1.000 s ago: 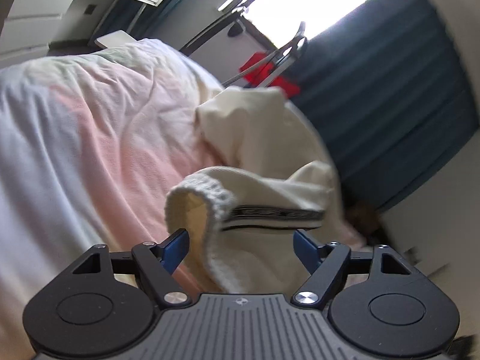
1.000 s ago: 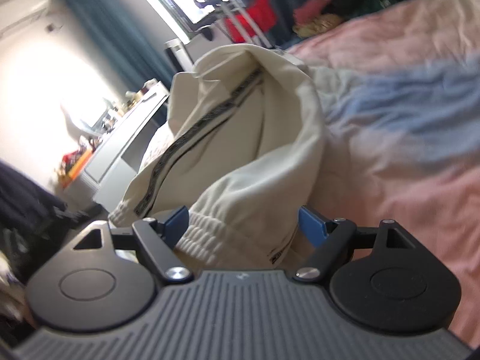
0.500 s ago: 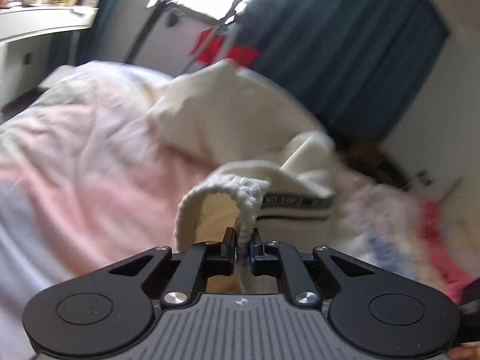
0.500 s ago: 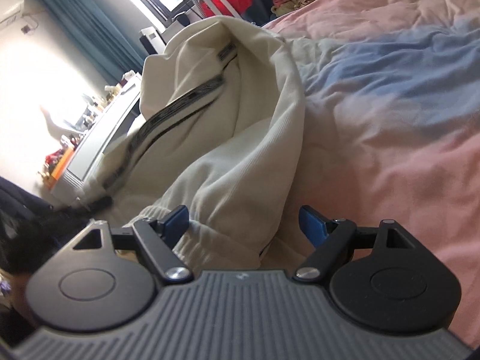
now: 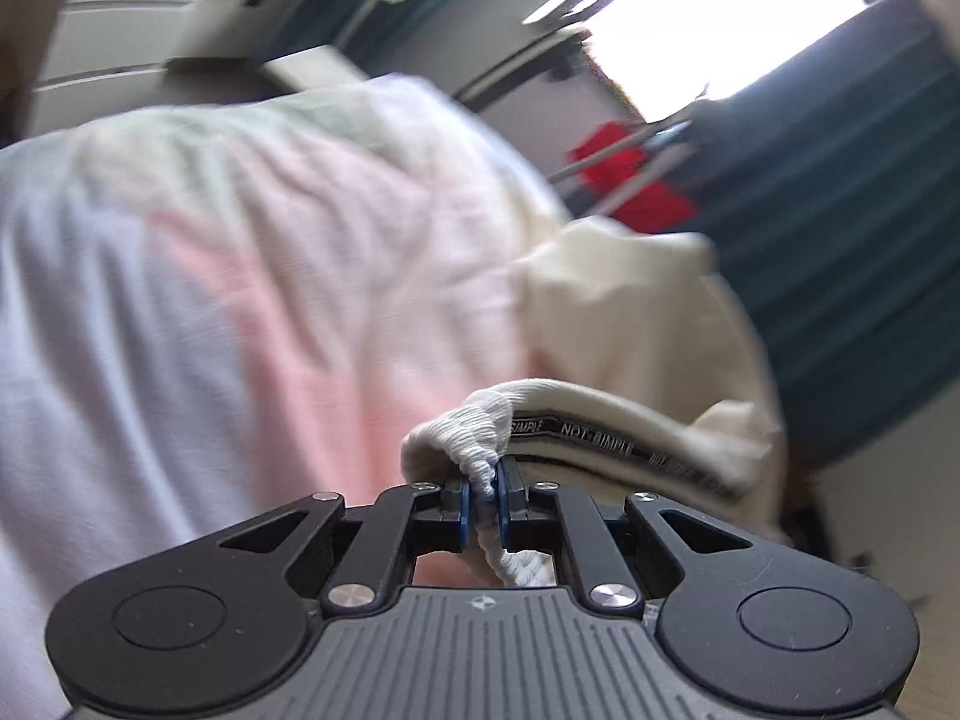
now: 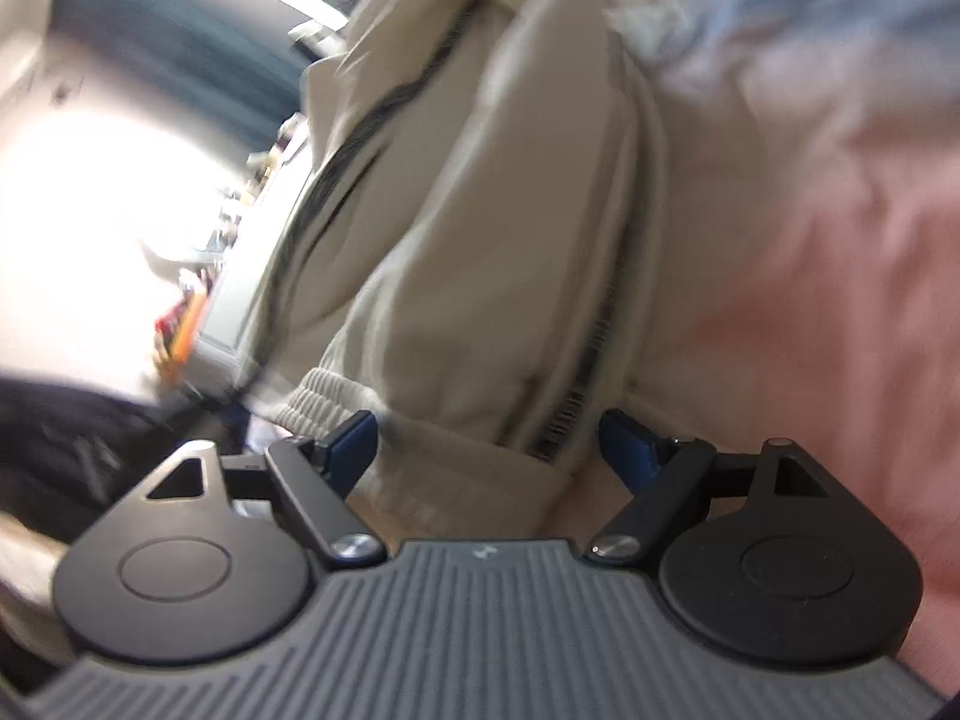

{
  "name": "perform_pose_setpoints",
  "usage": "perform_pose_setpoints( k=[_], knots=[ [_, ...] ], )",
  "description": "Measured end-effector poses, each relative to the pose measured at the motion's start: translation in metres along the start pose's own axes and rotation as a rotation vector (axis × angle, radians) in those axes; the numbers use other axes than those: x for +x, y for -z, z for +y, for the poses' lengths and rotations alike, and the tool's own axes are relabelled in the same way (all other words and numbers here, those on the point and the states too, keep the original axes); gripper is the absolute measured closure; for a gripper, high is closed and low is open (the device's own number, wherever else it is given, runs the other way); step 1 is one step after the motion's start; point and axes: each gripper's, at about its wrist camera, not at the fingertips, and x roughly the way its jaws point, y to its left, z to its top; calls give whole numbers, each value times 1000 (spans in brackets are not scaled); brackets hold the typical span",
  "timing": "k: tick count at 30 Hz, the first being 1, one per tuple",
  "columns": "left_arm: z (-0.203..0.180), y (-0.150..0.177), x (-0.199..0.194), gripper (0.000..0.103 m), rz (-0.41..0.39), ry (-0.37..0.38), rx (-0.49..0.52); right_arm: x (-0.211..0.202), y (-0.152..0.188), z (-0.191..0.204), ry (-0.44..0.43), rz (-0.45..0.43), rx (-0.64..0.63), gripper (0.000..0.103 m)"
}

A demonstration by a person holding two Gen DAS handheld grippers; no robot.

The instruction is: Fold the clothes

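The bed (image 5: 228,300) under your tools carries a pink and white blanket, and the cream sweatpants (image 5: 630,312) lie crumpled on it. Your left tool (image 5: 485,495) is pinching the ribbed cuff (image 5: 462,432). Your right tool (image 6: 487,441) stands spread, cream fabric lying between its jaws ungripped.

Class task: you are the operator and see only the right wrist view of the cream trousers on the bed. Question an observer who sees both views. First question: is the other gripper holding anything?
Observer: Yes. The left gripper is shut on a ribbed cuff of the trousers.
Operator: Any writing on the fabric near it?
Observer: A dark stripe reads "NOT SIMPLE".
Operator: What lies beyond?
Observer: Something red hangs before a dark curtain.
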Motion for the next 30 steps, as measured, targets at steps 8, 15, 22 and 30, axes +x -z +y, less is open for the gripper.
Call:
perform_pose_setpoints(
  k=[8,15,22,30],
  knots=[
    [12,-7,5,92,53,8,-3,1,-1,-9,-21,-6,79,19],
    [9,-8,-20,49,69,34,6,32,11,14,42,-52,-20,10],
    [15,-12,-20,30,7,-28,-17,37,7,17,29,-45,-57,42],
    [-8,1,-4,30,-14,-25,129,5,-5,14,-17,-131,-41,82]
  ],
)
